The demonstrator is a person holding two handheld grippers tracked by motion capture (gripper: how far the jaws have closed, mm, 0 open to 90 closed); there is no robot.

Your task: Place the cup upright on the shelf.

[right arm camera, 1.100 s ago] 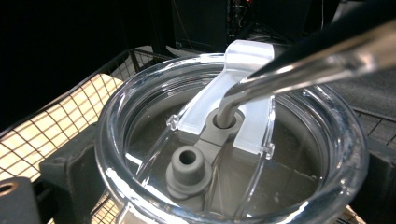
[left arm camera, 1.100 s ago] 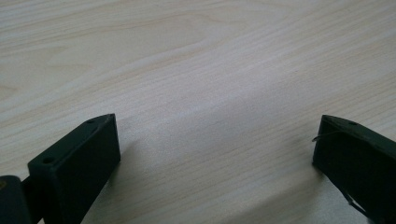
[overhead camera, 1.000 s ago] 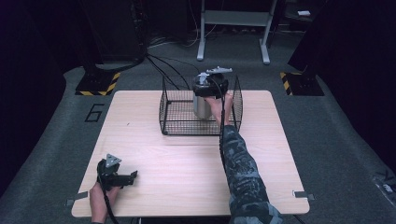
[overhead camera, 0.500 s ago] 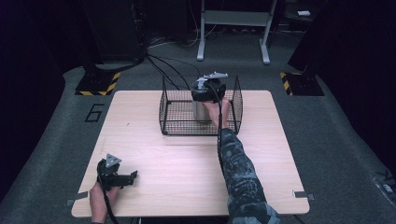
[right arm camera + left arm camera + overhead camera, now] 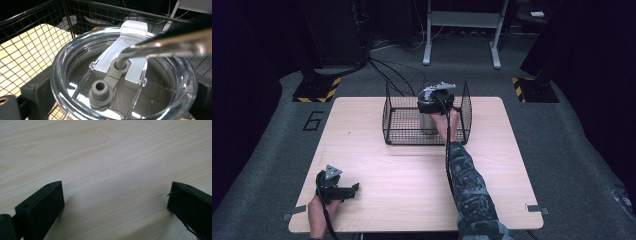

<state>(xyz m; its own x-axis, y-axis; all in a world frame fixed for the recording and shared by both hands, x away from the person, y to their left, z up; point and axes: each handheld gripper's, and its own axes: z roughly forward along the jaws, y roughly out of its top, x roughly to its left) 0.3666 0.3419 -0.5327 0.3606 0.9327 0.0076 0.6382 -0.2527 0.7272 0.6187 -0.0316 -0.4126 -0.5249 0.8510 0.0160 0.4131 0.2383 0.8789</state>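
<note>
**Right tool on tumbler in wire basket, left tool idle**

Right tool (image 5: 435,101) is at the far side of the worktop (image 5: 412,170), inside the black wire basket (image 5: 394,125), its jaws on either side of a steel tumbler (image 5: 428,122) just under the lid rim. Jaws look closed against the tumbler body; the right gripper view has the black jaws flanking the lid on both sides, contact itself hidden under the rim.

Tumbler: upright, right of the basket's centre. Brushed metal body, clear plastic lid (image 5: 75,75) with a thick round rim, a frosted slider tab (image 5: 132,32), grey rubber seals, one a round plug (image 5: 100,87) with a hole. A bent metal straw (image 5: 160,47) goes through the lid's opening. No brand or lettering legible on it.

Basket: square-mesh wire, rectangular, open top, at the far middle of the worktop.

Left tool (image 5: 334,187): near-left corner of the worktop, jaws wide apart, holding nothing, pale wood grain between them in the left gripper view.

Readable writing: a "6" (image 5: 313,121) marked on the grey floor left of the worktop. Yellow-black hazard stripes on two floor bases (image 5: 317,92) farther back.
</note>
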